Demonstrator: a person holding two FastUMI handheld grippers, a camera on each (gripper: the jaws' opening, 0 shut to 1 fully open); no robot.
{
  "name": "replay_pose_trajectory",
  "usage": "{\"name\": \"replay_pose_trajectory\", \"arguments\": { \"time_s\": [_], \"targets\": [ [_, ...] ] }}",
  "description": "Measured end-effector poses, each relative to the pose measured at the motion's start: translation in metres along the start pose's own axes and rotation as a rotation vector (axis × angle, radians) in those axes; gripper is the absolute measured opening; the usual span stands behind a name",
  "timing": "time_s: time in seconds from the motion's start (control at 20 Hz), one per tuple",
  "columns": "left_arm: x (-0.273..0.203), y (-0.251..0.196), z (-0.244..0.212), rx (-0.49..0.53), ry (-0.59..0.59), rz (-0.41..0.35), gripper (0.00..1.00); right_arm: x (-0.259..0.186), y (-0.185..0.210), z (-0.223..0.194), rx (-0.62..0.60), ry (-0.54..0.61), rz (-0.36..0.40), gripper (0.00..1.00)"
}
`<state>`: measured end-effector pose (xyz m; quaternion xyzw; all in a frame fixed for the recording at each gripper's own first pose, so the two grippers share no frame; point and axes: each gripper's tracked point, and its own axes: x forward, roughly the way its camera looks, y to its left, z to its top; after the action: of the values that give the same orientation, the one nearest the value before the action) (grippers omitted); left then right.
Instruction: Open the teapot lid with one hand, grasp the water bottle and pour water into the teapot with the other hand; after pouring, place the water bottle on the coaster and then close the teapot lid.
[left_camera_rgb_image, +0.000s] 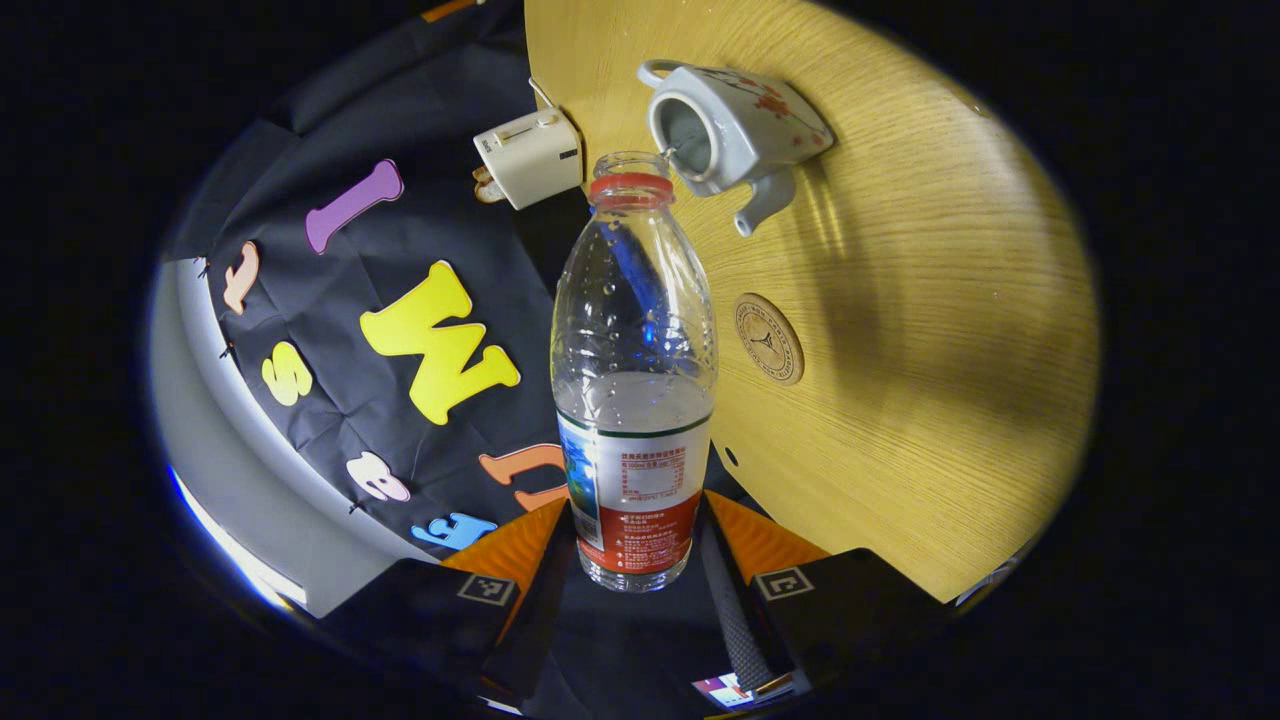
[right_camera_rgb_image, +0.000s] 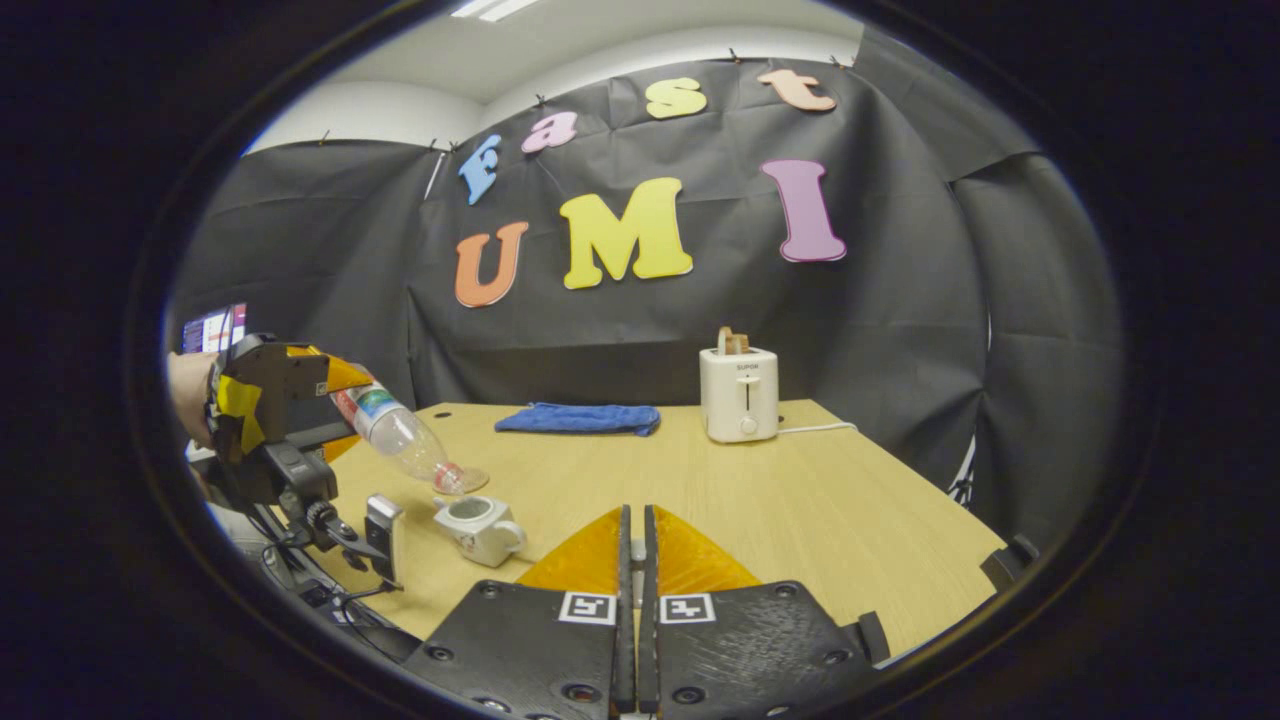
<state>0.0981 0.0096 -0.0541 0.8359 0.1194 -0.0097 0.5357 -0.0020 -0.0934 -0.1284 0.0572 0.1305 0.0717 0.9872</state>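
Note:
My left gripper (left_camera_rgb_image: 635, 520) is shut on the lower, labelled part of a clear water bottle (left_camera_rgb_image: 634, 330) that is uncapped and partly full. The bottle is tipped, and its mouth points at the open top of the white flowered teapot (left_camera_rgb_image: 728, 128). A round wooden coaster (left_camera_rgb_image: 768, 338) lies bare on the table beside the teapot. The right gripper view shows the same bottle (right_camera_rgb_image: 400, 435) slanting down over the teapot (right_camera_rgb_image: 482, 528), held by the left gripper (right_camera_rgb_image: 270, 420) in a person's hand. My right gripper (right_camera_rgb_image: 637, 515) is shut, with a small pale piece, seemingly the teapot lid's knob, in the slit.
A white toaster (right_camera_rgb_image: 739, 393) stands at the back of the wooden table (right_camera_rgb_image: 800, 500), its cord running right. A folded blue cloth (right_camera_rgb_image: 580, 418) lies at the back left. A small dark device on a stand (right_camera_rgb_image: 382, 520) sits just left of the teapot.

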Motion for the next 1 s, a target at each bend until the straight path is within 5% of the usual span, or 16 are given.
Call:
{"name": "replay_pose_trajectory", "arguments": {
  "time_s": [1.0],
  "targets": [
    [-0.007,0.019,0.004,0.126,0.0,0.036,0.72,-0.008,-0.005,0.0,0.01,-0.012,0.002,0.01]
  ]
}}
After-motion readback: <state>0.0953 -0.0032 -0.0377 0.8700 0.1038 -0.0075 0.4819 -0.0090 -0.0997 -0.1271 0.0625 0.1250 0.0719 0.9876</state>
